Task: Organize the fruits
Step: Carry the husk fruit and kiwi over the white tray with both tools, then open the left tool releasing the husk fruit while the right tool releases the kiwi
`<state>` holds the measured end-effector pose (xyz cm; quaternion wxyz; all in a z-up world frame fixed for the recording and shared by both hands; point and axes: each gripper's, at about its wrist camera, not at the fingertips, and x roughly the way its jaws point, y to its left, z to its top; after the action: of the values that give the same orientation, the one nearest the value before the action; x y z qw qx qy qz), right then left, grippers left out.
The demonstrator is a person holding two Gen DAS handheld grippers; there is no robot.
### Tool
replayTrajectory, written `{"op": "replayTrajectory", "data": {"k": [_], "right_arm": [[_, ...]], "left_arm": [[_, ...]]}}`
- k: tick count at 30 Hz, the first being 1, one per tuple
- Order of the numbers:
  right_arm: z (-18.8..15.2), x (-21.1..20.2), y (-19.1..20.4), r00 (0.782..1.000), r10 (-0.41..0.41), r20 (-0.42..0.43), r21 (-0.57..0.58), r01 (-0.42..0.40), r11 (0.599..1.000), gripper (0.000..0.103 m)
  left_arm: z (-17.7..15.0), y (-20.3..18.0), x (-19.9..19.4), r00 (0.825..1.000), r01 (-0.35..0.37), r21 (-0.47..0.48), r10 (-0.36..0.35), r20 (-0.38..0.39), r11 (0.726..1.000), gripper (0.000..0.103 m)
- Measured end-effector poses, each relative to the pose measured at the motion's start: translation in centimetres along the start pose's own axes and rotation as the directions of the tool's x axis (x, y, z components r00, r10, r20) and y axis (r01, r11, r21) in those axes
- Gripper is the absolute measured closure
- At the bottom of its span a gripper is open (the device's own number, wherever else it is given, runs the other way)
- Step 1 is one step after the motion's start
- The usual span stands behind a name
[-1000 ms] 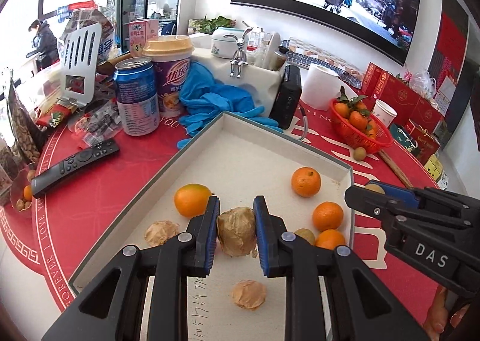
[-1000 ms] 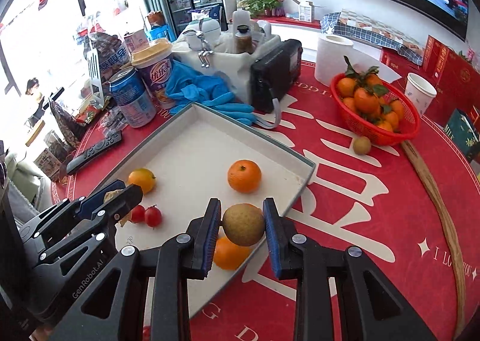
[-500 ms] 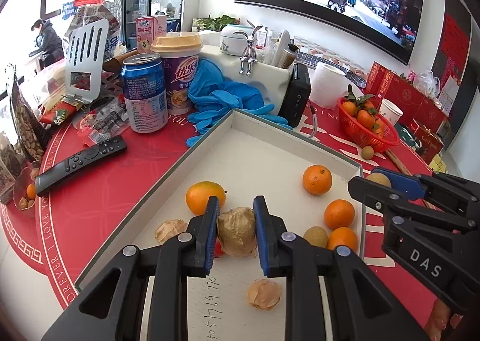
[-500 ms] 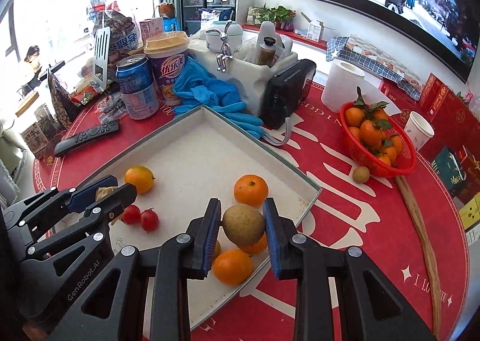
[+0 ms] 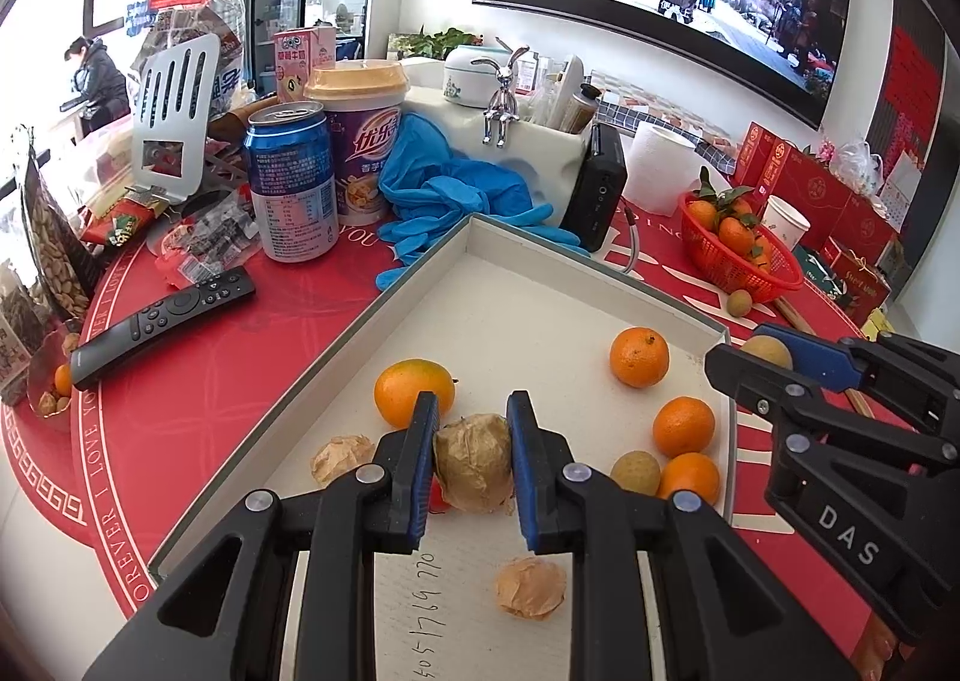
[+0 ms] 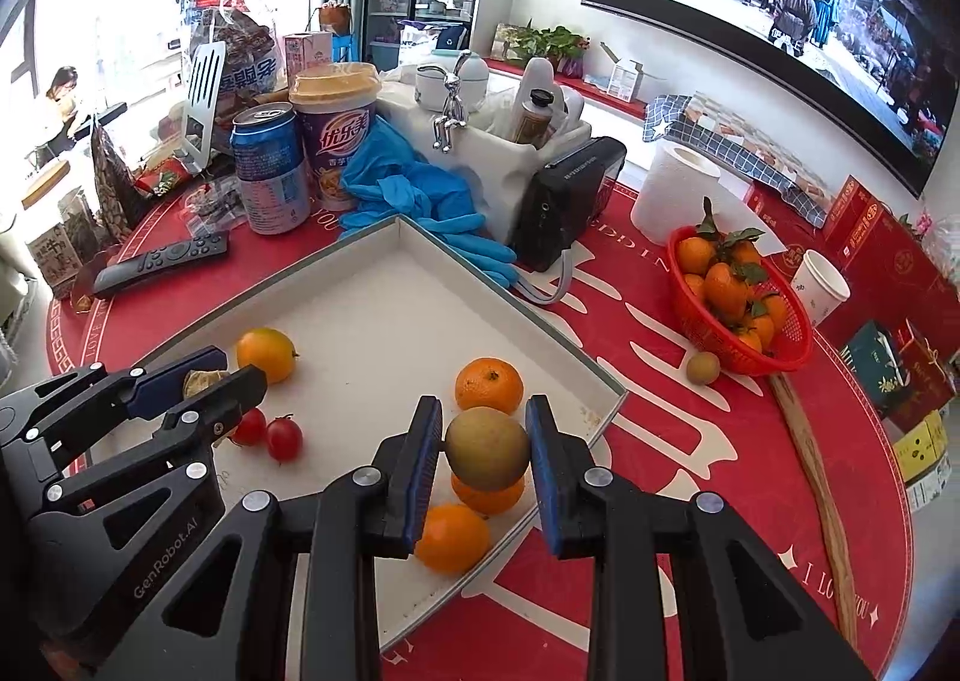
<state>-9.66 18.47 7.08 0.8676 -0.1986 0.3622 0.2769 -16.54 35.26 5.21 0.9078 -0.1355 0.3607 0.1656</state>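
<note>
Unmoved since earlier: left gripper (image 5: 469,444) fingers pinching papery husk fruit (image 5: 473,462); right gripper (image 6: 485,452) fingers pinching brown-green fruit (image 6: 487,448) above tray (image 6: 384,237) corner. Tray holds oranges (image 6: 489,384), cherry tomatoes (image 6: 284,437); centre bare. Red basket (image 6: 774,357): tangerines.

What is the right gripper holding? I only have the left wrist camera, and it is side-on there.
Observer: The right gripper is shut on a round, smooth tan-green fruit, with a pad pressing on each side.
Operator: What shows beneath it?
Observer: In the right wrist view it hangs over two orange mandarins near the edge of the shallow white cardboard tray.
Operator: And the red speck behind the papery brown husked fruit I hold?
Observer: Two small red cherry tomatoes, side by side on the tray floor, just beside the left gripper.
</note>
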Motion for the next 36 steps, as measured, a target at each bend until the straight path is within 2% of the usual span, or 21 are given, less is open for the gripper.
{"op": "replayTrajectory", "data": {"k": [8,13,20,22,23,24,26,27,29,30,31,34,36], "right_arm": [[0.0,0.1,0.3,1.000,0.016,-0.009,-0.002,-0.016,1.000,0.073],[0.1,0.8,-0.1,0.996,0.073,-0.052,0.031,-0.071,0.997,0.073],[0.1,2.4,-0.7,0.980,0.157,-0.122,0.096,-0.146,0.985,0.073],[0.2,2.7,-0.8,0.975,0.179,-0.132,0.111,-0.165,0.980,0.073],[0.2,2.8,-0.9,0.972,0.192,-0.135,0.121,-0.176,0.977,0.073],[0.3,2.9,-1.0,0.969,0.205,-0.140,0.130,-0.187,0.974,0.072],[0.3,3.0,-1.2,0.966,0.215,-0.147,0.140,-0.195,0.971,0.072],[0.3,2.9,-1.2,0.965,0.215,-0.148,0.140,-0.195,0.971,0.071],[0.5,2.7,-1.2,0.970,0.204,-0.136,0.140,-0.185,0.973,0.033],[0.5,2.4,-1.3,0.974,0.191,-0.118,0.140,-0.174,0.975,0.005],[0.6,1.9,-1.4,0.979,0.178,-0.097,0.135,-0.164,0.977,0.001],[1.1,1.4,-1.4,0.982,0.165,-0.092,0.125,-0.153,0.980,0.001],[1.1,1.4,-1.5,0.980,0.167,-0.105,0.135,-0.152,0.979,0.001]], "left_arm": [[0.0,0.0,0.0,1.000,-0.001,0.001,0.001,0.000,1.000,0.078],[-0.2,0.0,0.2,1.000,-0.004,0.002,0.004,-0.008,1.000,0.078],[-0.4,-0.2,0.8,0.999,0.001,0.008,0.000,-0.041,1.000,0.076],[-0.5,-0.3,1.0,0.998,0.005,0.011,-0.004,-0.058,1.000,0.071],[-0.6,-0.5,1.1,0.998,0.009,0.016,-0.008,-0.065,1.000,0.060],[-0.6,-0.6,1.1,0.998,0.009,0.019,-0.008,-0.068,1.000,0.043],[-0.6,-0.9,0.9,0.998,-0.001,0.028,0.003,-0.060,1.000,0.020],[-0.6,-1.1,0.7,0.999,-0.007,0.036,0.009,-0.052,0.999,0.020],[-0.6,-1.4,0.6,0.999,-0.022,0.051,0.025,-0.047,0.998,0.019],[-0.7,-1.5,0.7,0.998,-0.027,0.056,0.030,-0.051,0.998,0.019],[-0.7,-1.5,0.8,0.998,-0.026,0.056,0.030,-0.058,0.998,0.018],[-0.7,-1.4,1.1,0.997,-0.007,0.051,0.010,-0.078,0.999,0.016],[-0.7,-1.4,1.1,0.997,-0.010,0.055,0.014,-0.075,0.998,0.011]]}}
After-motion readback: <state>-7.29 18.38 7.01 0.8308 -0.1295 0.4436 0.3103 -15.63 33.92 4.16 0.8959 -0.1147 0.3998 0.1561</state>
